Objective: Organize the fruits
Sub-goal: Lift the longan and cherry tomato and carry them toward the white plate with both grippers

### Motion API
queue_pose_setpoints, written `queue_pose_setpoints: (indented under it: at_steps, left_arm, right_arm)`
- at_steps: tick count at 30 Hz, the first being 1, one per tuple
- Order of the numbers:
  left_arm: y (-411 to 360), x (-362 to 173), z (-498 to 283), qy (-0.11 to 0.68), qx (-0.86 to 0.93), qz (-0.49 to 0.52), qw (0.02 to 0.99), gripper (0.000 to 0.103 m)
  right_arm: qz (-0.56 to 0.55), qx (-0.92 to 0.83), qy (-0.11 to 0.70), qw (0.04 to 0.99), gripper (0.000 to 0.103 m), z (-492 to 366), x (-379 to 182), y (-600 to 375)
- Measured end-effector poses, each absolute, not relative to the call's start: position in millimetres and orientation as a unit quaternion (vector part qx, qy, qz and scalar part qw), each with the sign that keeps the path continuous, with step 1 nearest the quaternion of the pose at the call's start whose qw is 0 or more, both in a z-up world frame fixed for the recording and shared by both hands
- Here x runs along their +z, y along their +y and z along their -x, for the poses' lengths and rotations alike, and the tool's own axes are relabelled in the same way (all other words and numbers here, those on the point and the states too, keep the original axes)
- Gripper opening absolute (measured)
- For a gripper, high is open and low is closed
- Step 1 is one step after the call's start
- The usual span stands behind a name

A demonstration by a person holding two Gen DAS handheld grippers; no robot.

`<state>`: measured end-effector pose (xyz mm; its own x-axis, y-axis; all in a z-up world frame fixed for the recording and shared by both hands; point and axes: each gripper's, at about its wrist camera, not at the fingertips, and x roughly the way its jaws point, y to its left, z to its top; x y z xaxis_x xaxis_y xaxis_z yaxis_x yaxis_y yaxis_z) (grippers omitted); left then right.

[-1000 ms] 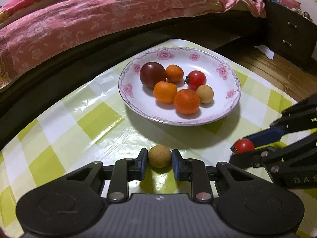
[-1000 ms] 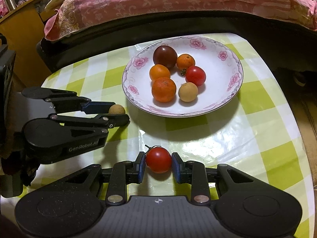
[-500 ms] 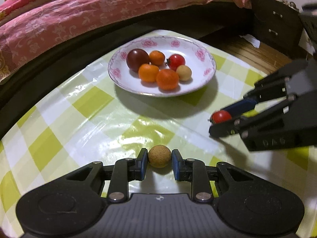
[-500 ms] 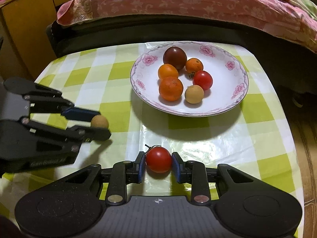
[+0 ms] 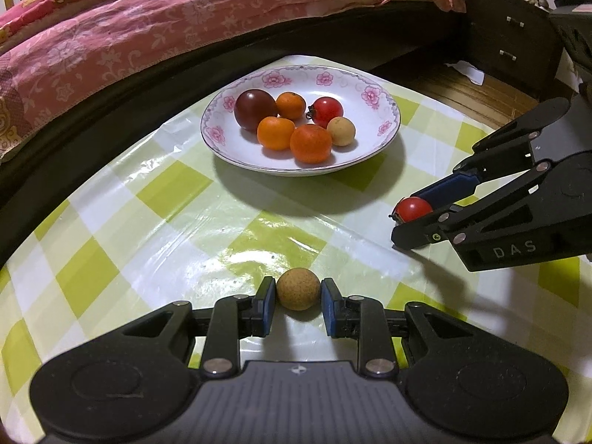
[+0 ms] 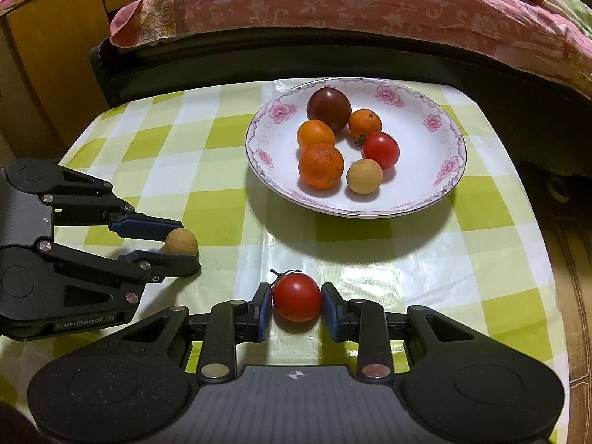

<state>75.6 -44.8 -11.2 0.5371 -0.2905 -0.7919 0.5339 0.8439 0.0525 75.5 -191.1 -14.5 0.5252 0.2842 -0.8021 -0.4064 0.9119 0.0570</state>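
A white flowered plate (image 5: 370,151) (image 6: 436,185) holds several fruits: a dark tomato (image 5: 255,109), oranges, a red tomato (image 5: 326,111) and a tan longan (image 5: 341,131). My left gripper (image 5: 298,296) is shut on a tan longan (image 5: 298,288) (image 6: 180,242), held in front of the plate. My right gripper (image 6: 297,301) is shut on a red tomato (image 6: 297,296) (image 5: 414,209), to the right of the left one and nearer the plate.
The table has a green and white checked cloth (image 5: 148,192). A bed with a pink quilt (image 5: 148,29) runs behind it. A dark drawer cabinet (image 5: 510,44) stands at the far right. A wooden cabinet (image 6: 44,74) stands at the left.
Both grippers have drawn back from the plate with their fruits held; the plate looks farther away. The two grippers stand farther apart from each other.
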Motion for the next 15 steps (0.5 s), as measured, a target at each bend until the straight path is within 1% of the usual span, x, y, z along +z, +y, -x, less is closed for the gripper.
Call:
queue_pose_setpoints:
  at_steps: [15]
  left_arm:
    - [-51.1,-3.3,-77.3,0.422,-0.233,-0.139,0.865,0.033]
  right_arm:
    - [0.078,0.192,0.452,0.868,0.025,-74.7,-12.9,-187.9]
